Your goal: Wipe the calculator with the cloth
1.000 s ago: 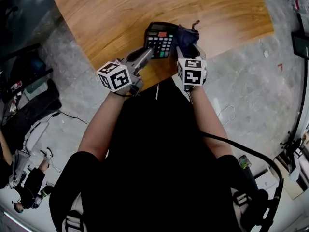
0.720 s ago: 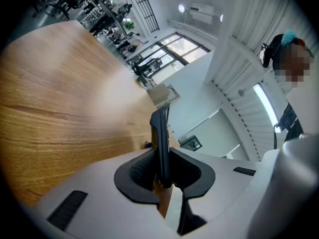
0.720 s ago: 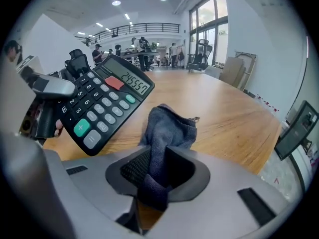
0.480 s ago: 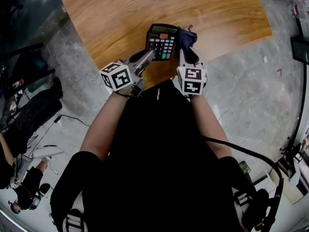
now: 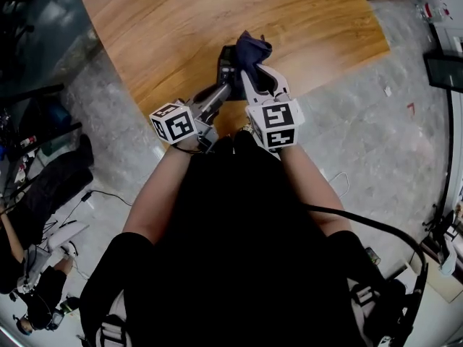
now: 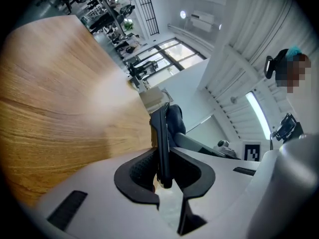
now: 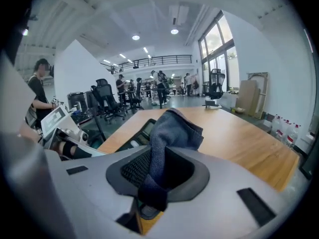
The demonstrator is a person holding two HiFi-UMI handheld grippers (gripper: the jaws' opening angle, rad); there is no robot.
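My left gripper (image 5: 224,90) is shut on the near edge of the black calculator (image 5: 226,66) and holds it just above the wooden table (image 5: 166,27). In the left gripper view the calculator (image 6: 160,138) stands edge-on between the pads. My right gripper (image 5: 250,75) is shut on the dark blue cloth (image 5: 252,49); its jaws have just been closing with the cloth between them. The cloth (image 7: 167,138) bunches up out of the jaws and hangs above the calculator (image 7: 135,137), hiding most of the keys in the head view.
The table's near edge (image 5: 217,121) runs just beyond my hands, with grey stone floor around it. Bags and cables (image 5: 43,172) lie on the floor at the left. Office chairs (image 7: 107,101) and people stand beyond the table's far end.
The right gripper has closed on the cloth and risen off the table with it, swinging left over the calculator. The left gripper has lifted the calculator a little.
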